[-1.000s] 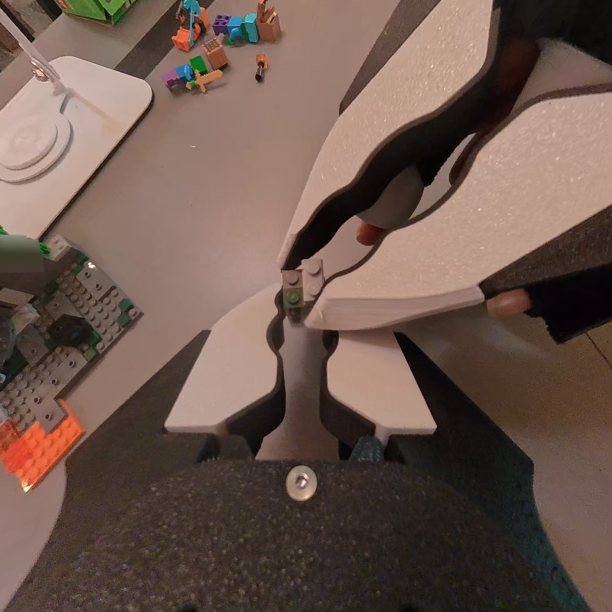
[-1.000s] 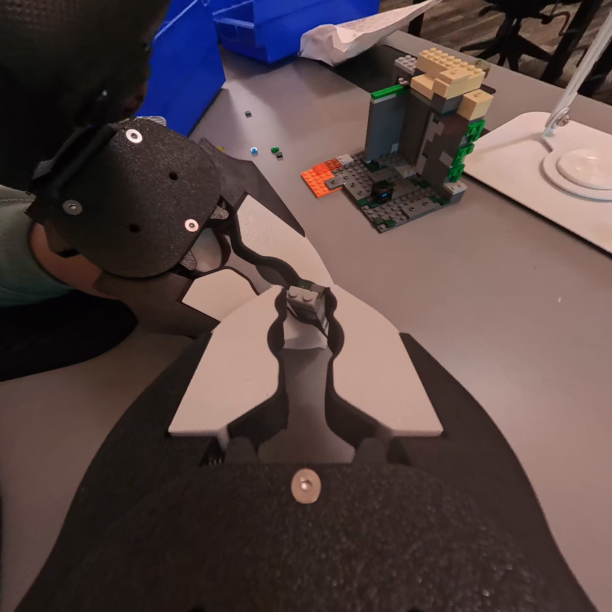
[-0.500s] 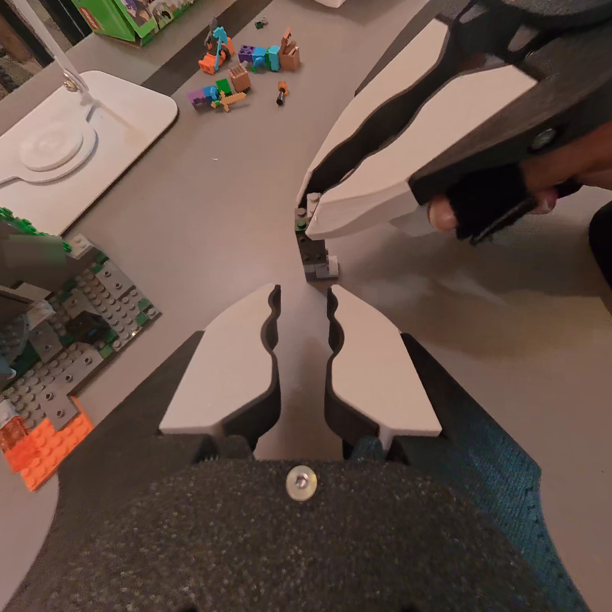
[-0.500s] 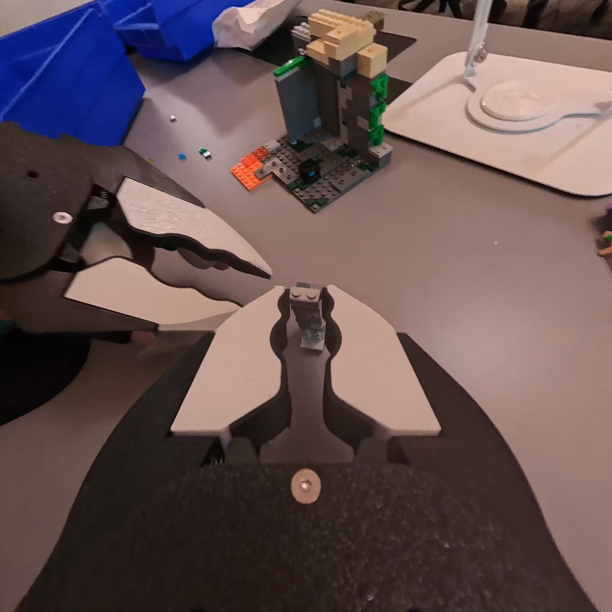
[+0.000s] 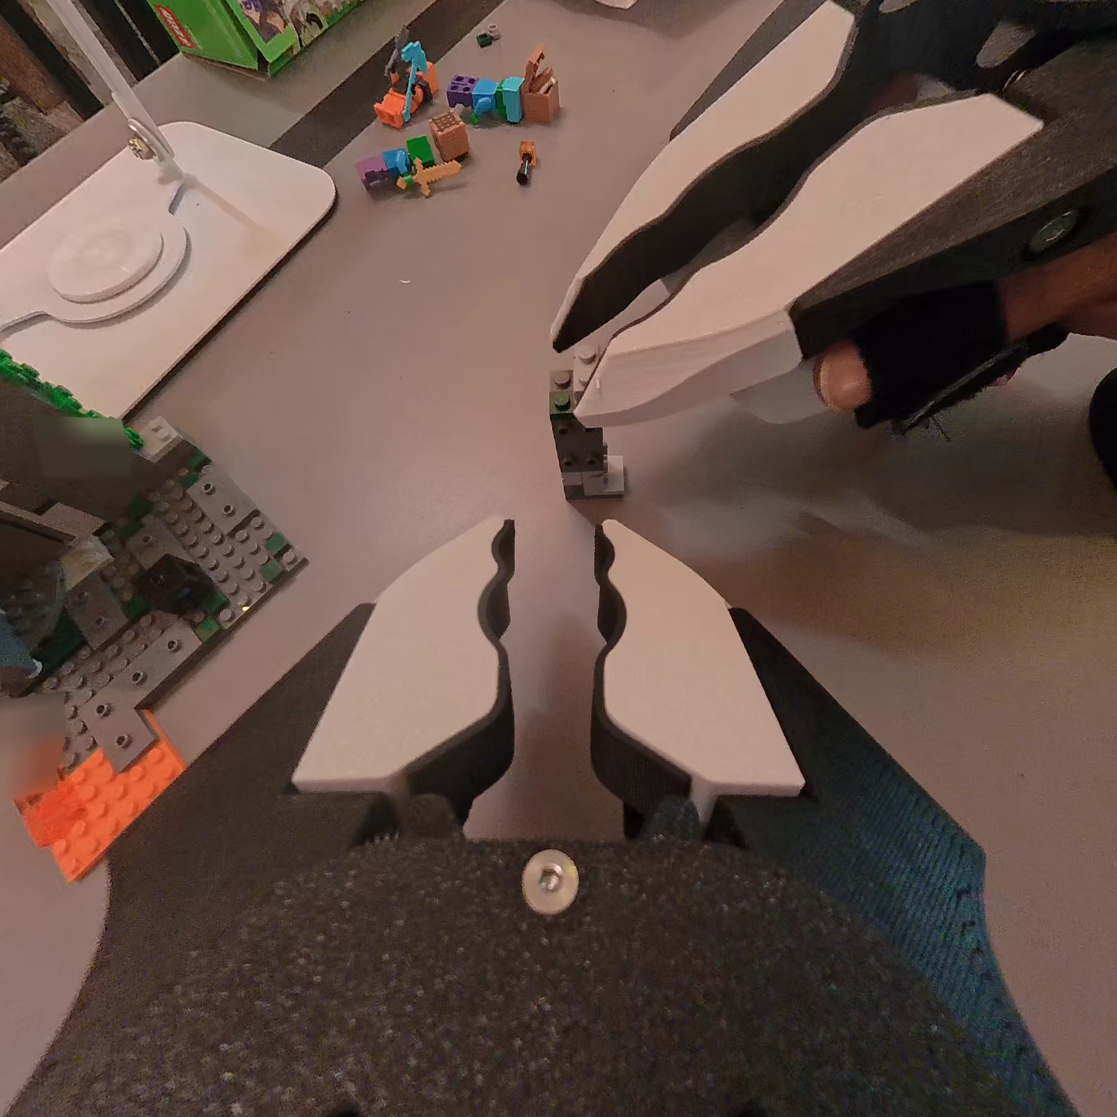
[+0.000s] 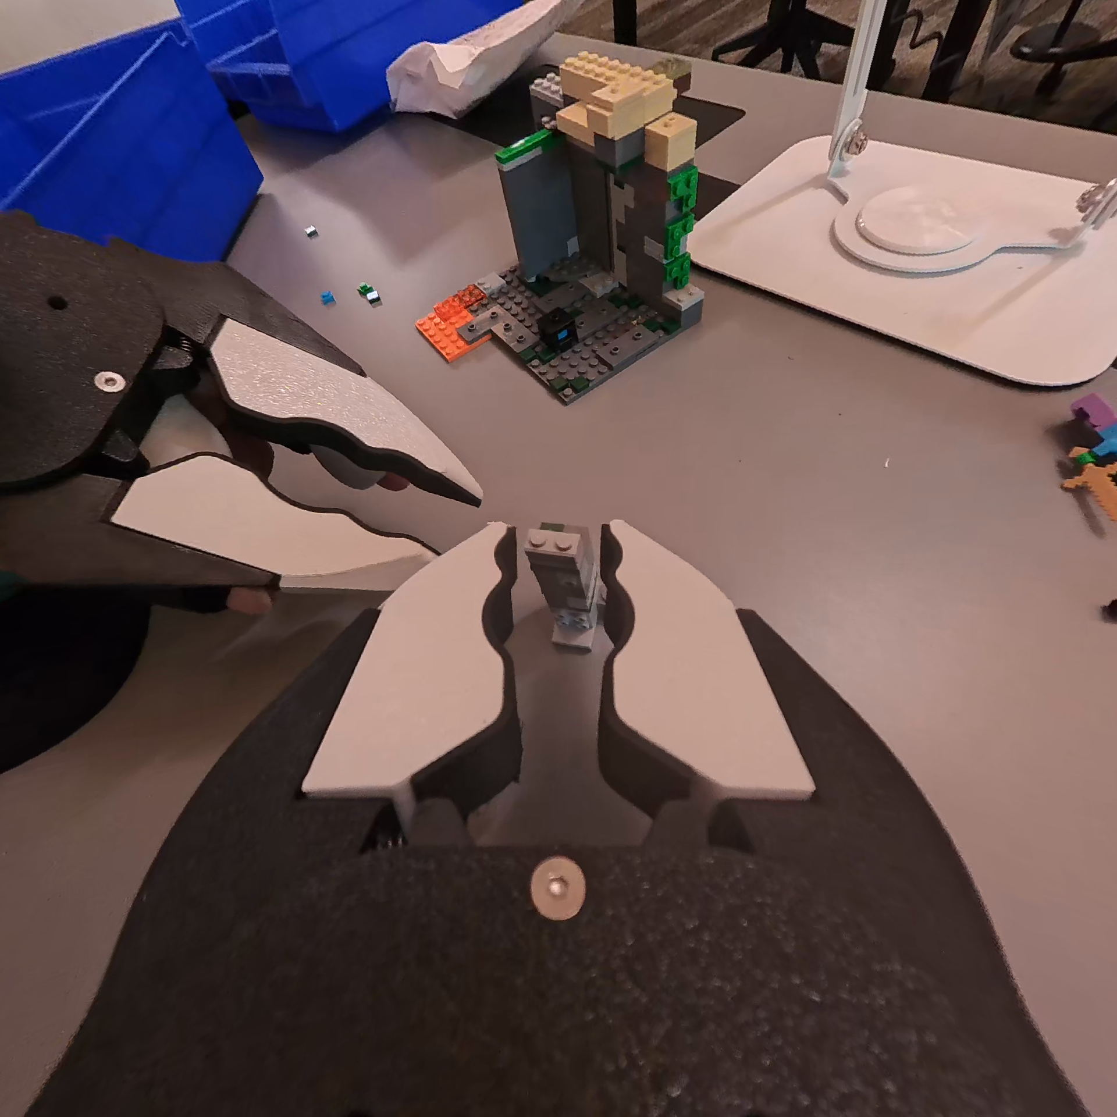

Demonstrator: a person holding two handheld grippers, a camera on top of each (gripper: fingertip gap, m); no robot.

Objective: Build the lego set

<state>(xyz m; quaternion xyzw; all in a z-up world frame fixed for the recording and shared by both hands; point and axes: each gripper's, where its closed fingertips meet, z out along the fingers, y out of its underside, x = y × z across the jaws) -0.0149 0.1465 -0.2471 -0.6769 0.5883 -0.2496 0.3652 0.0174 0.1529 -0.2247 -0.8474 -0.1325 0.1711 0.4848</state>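
Observation:
A small grey brick column (image 6: 559,580) with a green bit near its top stands upright on the grey table. It also shows in the left wrist view (image 5: 574,447). My right gripper (image 6: 557,535) straddles the column's top, with a thin gap on each side, so it is open. It enters the left wrist view from the upper right (image 5: 568,381). My left gripper (image 5: 553,529) is open and empty, just short of the column's base. It shows at the left of the right wrist view (image 6: 459,526). The main build (image 6: 604,242) stands farther back.
The build's studded baseplate (image 5: 199,544) with an orange plate (image 5: 90,804) lies left of my left gripper. A white stand base (image 6: 937,254), blue bins (image 6: 121,151), crumpled paper (image 6: 471,72), a green box (image 5: 242,24) and several loose coloured pieces (image 5: 453,121) ring the table. There is about 4 centimetres between the tips of the two grippers.
Both grippers were together on the column in the air. Now it stands on the table, my left gripper has drawn back empty, and my right jaws have widened slightly.

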